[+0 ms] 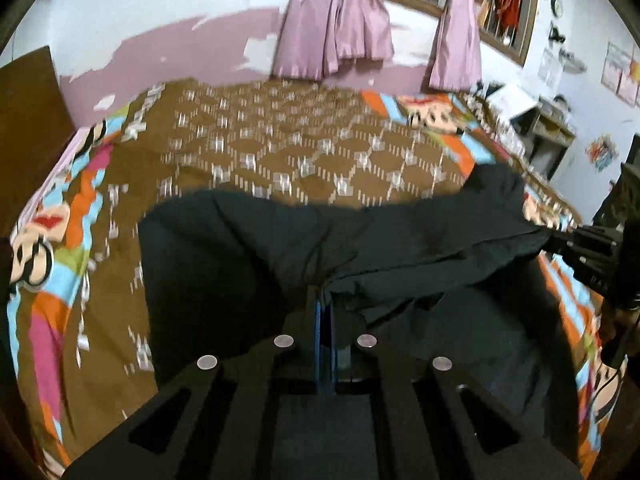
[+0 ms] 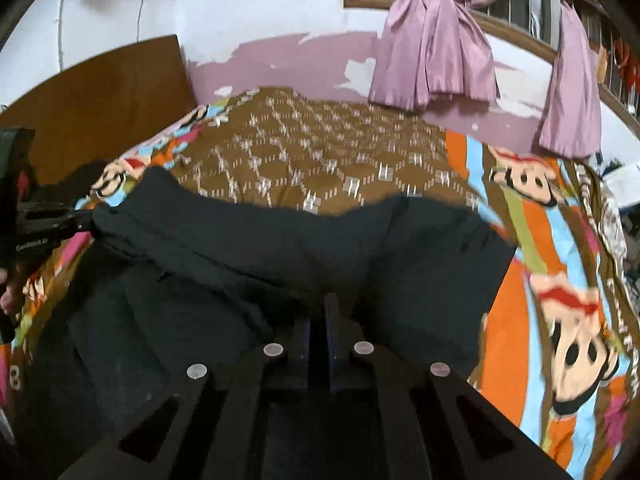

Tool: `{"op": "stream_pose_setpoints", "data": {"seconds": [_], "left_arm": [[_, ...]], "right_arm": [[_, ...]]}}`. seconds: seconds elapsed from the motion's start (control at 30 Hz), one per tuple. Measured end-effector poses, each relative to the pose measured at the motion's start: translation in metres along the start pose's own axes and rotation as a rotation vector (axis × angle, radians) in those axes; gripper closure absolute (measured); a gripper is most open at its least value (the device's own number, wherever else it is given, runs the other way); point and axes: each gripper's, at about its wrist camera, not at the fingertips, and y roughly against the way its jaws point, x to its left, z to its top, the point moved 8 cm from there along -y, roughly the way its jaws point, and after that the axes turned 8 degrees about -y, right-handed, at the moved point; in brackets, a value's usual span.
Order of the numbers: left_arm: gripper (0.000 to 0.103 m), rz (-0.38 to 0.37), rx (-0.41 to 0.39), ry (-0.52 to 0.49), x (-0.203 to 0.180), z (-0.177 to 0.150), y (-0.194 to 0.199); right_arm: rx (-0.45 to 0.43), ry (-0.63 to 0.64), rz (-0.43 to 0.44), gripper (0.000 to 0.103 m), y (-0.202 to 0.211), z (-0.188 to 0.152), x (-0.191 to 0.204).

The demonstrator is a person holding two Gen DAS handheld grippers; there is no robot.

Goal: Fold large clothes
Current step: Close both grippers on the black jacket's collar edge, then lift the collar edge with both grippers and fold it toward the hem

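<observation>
Visibly rumpled black garment [image 1: 280, 240], claw-pinched.

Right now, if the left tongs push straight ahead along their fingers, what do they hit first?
The black garment the left tongs are already shut on, bunched straight ahead. Beyond its far edge lies the bedspread, then probably the wall; depth is unclear.

matt black cloth garment [image 1: 280, 236], satiny pink curtains [image 1: 336, 28], glossy wooden headboard [image 2: 100, 96]

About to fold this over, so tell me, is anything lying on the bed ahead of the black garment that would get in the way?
Nothing visible does. Both claws, left and right, already grip the black garment, and the bedspread beyond it looks bare up to the wall.
</observation>
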Motion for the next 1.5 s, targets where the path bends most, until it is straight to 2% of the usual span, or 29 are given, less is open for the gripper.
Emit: {"op": "stream_pose_setpoints", "data": {"seconds": [0.17, 0.33, 0.47, 0.57, 0.73, 0.8, 0.97, 1.03, 1.13, 1.23, 1.27, 1.3, 1.37, 1.43, 1.5], "left_arm": [[0.101, 0.044, 0.03, -0.006, -0.008, -0.029, -0.034], [0.101, 0.075, 0.026, -0.023, -0.008, -0.041, -0.073], [0.101, 0.097, 0.008, -0.032, -0.003, -0.046, -0.087], [0.102, 0.089, -0.02, -0.038, -0.003, -0.047, -0.081], [0.101, 0.07, -0.015, 0.013, 0.002, -0.038, -0.072], [0.101, 0.088, -0.024, -0.013, -0.001, -0.034, -0.069], [0.101, 0.101, -0.034, -0.068, -0.009, -0.035, -0.07], [0.101, 0.093, -0.033, -0.061, -0.009, -0.037, -0.073], [0.101, 0.088, -0.03, -0.071, -0.009, -0.037, -0.072], [0.101, 0.069, -0.044, -0.077, -0.009, -0.037, -0.068], [0.1, 0.077, -0.063, -0.08, -0.008, -0.037, -0.063], [0.098, 0.094, -0.092, -0.092, -0.008, -0.036, -0.057], [0.098, 0.121, -0.173, -0.123, -0.012, -0.036, -0.039], [0.098, 0.096, -0.275, -0.135, -0.021, -0.035, -0.015], [0.098, 0.073, -0.342, -0.116, -0.025, -0.027, 0.001]], "right_arm": [[0.028, -0.064, 0.001, 0.097, -0.032, -0.027, -0.009], [0.056, -0.086, 0.008, 0.097, -0.073, -0.042, -0.022], [0.038, -0.095, 0.005, 0.097, -0.084, -0.045, -0.025], [0.017, -0.116, 0.024, 0.097, -0.077, -0.045, -0.026], [-0.007, -0.226, 0.12, 0.09, -0.05, -0.029, -0.026], [-0.046, -0.227, 0.126, 0.084, -0.034, -0.018, -0.026], [-0.174, -0.263, 0.183, 0.084, 0.011, 0.015, -0.023], [-0.186, -0.248, 0.18, 0.081, 0.011, 0.034, -0.017], [-0.131, -0.21, 0.18, 0.081, -0.019, 0.059, -0.003], [-0.011, -0.23, 0.192, 0.081, -0.07, 0.061, 0.001], [0.064, -0.237, 0.197, 0.081, -0.093, 0.053, 0.002], [0.112, -0.236, 0.196, 0.081, -0.107, 0.043, 0.003], [0.151, -0.229, 0.196, 0.081, -0.121, 0.026, 0.0], [0.174, -0.237, 0.228, 0.084, -0.124, 0.018, -0.004], [0.191, -0.26, 0.263, 0.084, -0.123, 0.011, -0.008]]}}
